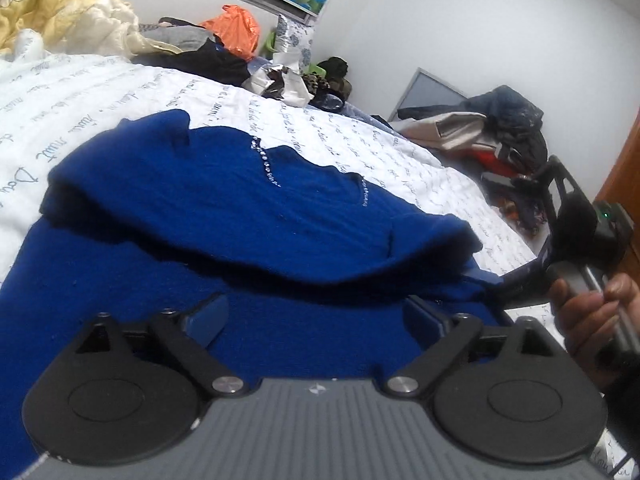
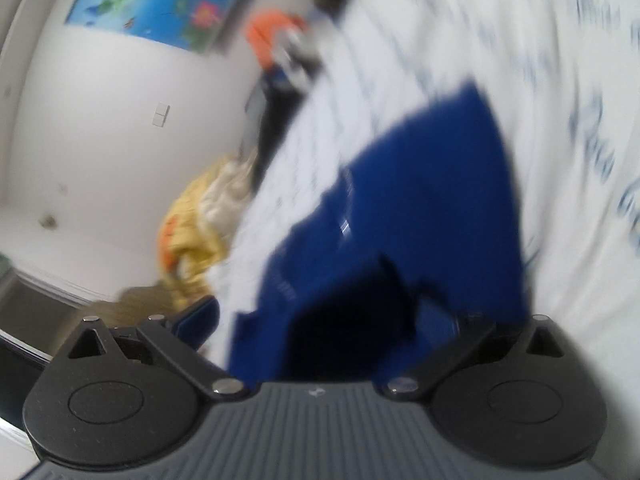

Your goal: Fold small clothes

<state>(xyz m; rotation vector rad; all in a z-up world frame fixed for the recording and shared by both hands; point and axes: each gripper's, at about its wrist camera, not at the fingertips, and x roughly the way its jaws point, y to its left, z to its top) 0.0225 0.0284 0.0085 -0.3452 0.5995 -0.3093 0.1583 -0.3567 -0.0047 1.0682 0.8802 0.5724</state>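
A royal-blue knit garment [image 1: 248, 208] with rhinestone trim lies on the white script-printed bed sheet [image 1: 120, 92], its upper part folded over the lower. My left gripper [image 1: 316, 316] hovers low over the near blue cloth, jaws wide apart, open, nothing pinched. At the garment's right corner a person's hand [image 1: 580, 312] holds the other tool. In the blurred right wrist view, my right gripper [image 2: 316, 320] is tilted, jaws spread wide and open. A loose fold of the blue garment [image 2: 432, 200] lies between and beyond its fingers [image 2: 196, 320], and the pads do not press on it.
A yellow quilt [image 1: 60, 4] is heaped at the bed's far left. An orange bag [image 1: 236, 28] and dark clothes lie along the far edge. A mixed clothes pile [image 1: 492, 132] sits beyond the right edge, near a wooden door [image 1: 628, 160].
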